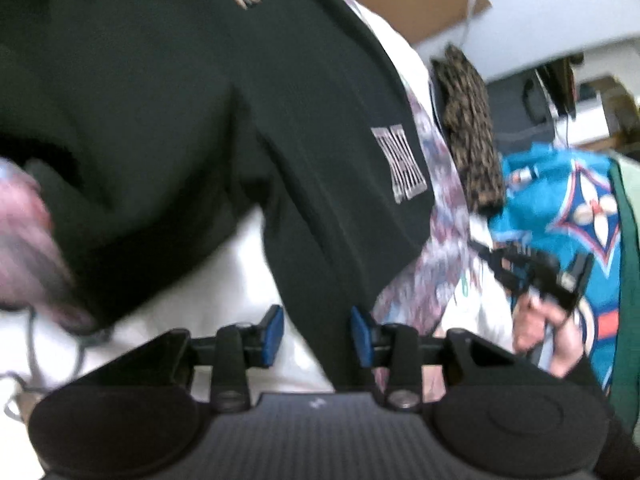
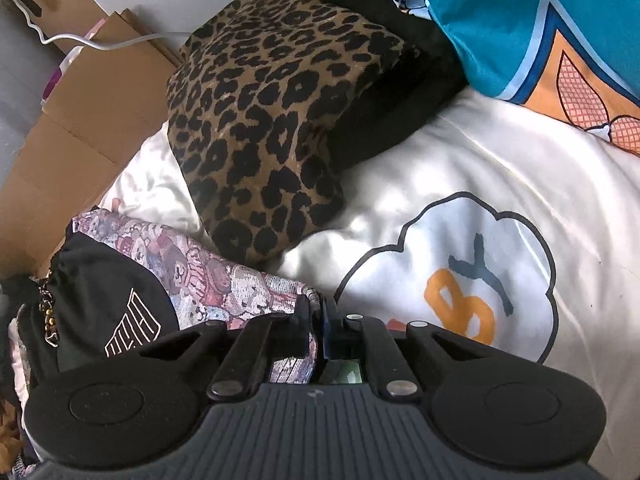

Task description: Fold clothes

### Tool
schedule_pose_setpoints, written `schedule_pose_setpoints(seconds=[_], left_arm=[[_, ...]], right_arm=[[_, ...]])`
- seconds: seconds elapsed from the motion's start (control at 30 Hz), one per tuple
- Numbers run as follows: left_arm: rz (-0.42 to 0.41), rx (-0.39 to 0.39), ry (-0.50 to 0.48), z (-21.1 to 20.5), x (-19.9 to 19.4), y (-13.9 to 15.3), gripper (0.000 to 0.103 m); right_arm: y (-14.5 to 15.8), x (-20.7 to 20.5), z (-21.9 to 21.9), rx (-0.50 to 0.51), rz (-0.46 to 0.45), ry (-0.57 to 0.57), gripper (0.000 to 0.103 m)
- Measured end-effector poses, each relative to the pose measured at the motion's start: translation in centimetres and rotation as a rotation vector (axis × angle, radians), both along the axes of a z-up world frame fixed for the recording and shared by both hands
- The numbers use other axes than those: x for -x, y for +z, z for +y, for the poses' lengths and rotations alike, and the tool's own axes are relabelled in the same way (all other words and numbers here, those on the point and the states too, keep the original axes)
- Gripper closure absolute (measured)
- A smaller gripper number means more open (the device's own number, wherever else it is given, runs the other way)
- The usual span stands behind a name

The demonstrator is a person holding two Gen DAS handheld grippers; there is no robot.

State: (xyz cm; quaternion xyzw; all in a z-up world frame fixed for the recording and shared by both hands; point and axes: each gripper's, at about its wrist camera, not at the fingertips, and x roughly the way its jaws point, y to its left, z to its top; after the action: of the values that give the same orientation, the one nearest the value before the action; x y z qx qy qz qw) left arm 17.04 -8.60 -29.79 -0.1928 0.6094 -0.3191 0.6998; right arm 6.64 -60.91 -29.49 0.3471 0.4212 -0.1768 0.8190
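A black garment (image 1: 200,120) with a white printed block hangs across the left wrist view, and a fold of it runs down between the blue pads (image 1: 276,332) of my left gripper (image 1: 318,334). That gripper's jaws stand apart and do not pinch the cloth. Under the black garment lies a patterned woven garment (image 1: 420,280). In the right wrist view my right gripper (image 2: 318,316) is shut on the near edge of this patterned garment (image 2: 224,276). The black garment (image 2: 112,300) lies bunched on it at the left. A hand (image 1: 548,320) holds the right gripper (image 1: 486,254).
A folded leopard-print piece (image 2: 264,128) rests on the white bed cover (image 2: 460,140), which has a cloud print. A teal patterned blanket (image 2: 500,20) lies at the upper right. Flat cardboard (image 2: 80,120) and a white cable (image 2: 100,42) stand beside the bed at the left.
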Motion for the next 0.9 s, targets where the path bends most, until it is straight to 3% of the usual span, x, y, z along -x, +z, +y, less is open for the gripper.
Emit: schedule_pose_setpoints(seconds=[0.17,0.27,0.33,0.6,0.77,0.9], left_arm=[[-0.012,-0.022,0.017,-0.8,-0.6,-1.0,0.064],[-0.003,0.004,0.023,-1.1,-0.6,-1.4,0.066],[0.013,0.028,0.023,-1.2,-0.5,-1.6,0.101],[-0.050,-0.019,0.010,0.1,0.7,-0.4,0.102],[-0.005,-0.032,-0.015,0.2,0.9,-0.7,0.100],[-0.015,-0.070,-0.037,1.1,1.2,0.1,0.092]], right_arm=[[0.0,0.2,0.0,-0.001,0.002,-0.002,0.098],[0.0,0.2,-0.1,-0.001,0.000,0.004,0.098],[0.2,0.1,-0.1,0.000,-0.001,0.008,0.098],[0.3,0.1,0.1,0.016,0.007,0.019,0.098],[0.6,0.1,0.3,0.033,0.020,-0.001,0.096],[1.4,1.1,0.1,0.055,0.003,-0.054,0.092]])
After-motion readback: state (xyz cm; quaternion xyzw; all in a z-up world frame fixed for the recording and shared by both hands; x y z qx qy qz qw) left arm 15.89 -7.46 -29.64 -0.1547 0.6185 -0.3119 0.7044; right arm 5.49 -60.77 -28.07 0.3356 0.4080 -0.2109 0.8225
